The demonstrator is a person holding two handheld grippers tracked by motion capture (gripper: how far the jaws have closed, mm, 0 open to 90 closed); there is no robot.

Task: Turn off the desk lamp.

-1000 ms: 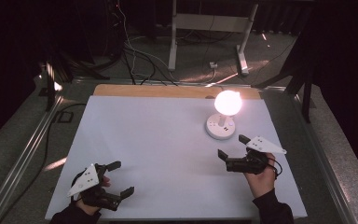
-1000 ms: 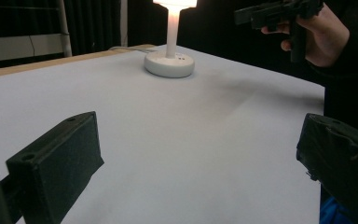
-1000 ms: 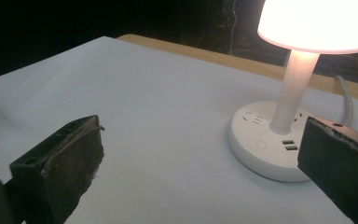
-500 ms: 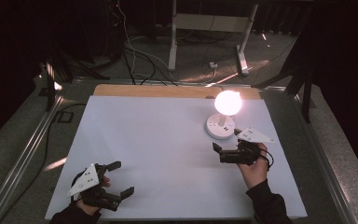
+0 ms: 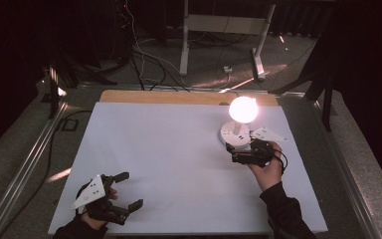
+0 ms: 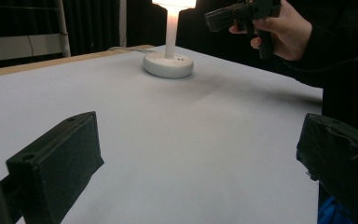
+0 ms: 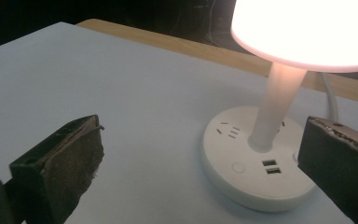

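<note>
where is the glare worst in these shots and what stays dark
In the high view the lit lamp blows out to a white blob while the room around the table stays nearly black. In the right gripper view the shade is overexposed, yet the lamp's base reads clearly. In the left gripper view the lamp glows at the top edge.

Two black grippers, left gripper [image 5: 127, 189] and right gripper [image 5: 231, 153], each with grey three-cornered plate, dark sleeves.

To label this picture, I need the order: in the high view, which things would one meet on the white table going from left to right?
left gripper → lamp → right gripper
</note>
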